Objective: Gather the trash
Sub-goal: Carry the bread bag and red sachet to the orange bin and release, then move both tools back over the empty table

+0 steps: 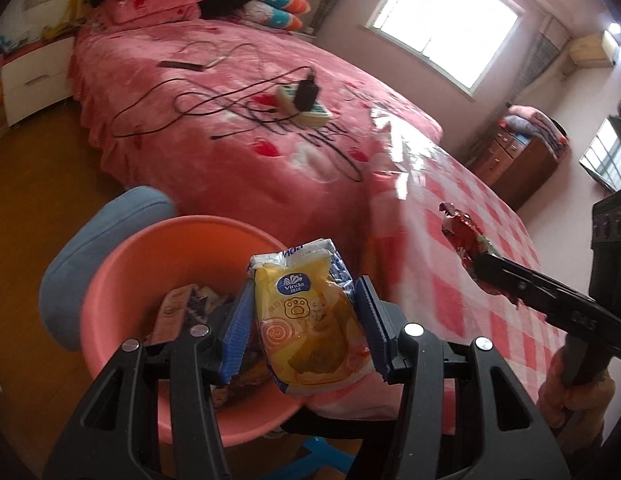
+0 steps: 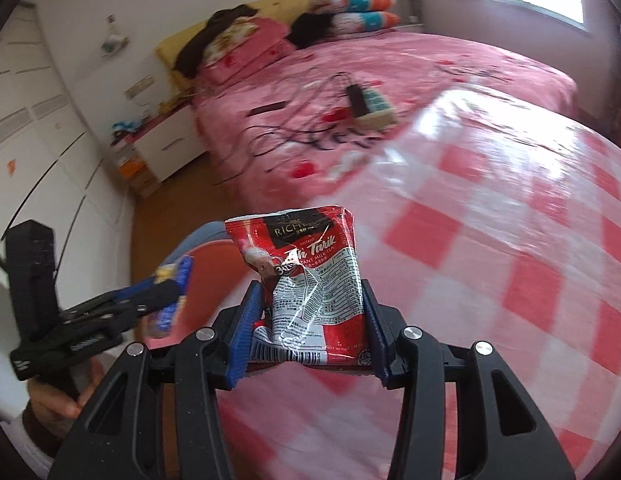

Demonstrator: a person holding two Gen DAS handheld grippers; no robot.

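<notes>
Yellow tissue pack (image 1: 306, 320) is sitting clamped in my left gripper (image 1: 306, 324), hanging over the pink basin (image 1: 122, 280) at seven o'clock. My right gripper (image 2: 310, 320) is pinching a red tea sachet (image 2: 306, 276) above the checked tablecloth (image 2: 510, 280).
</notes>
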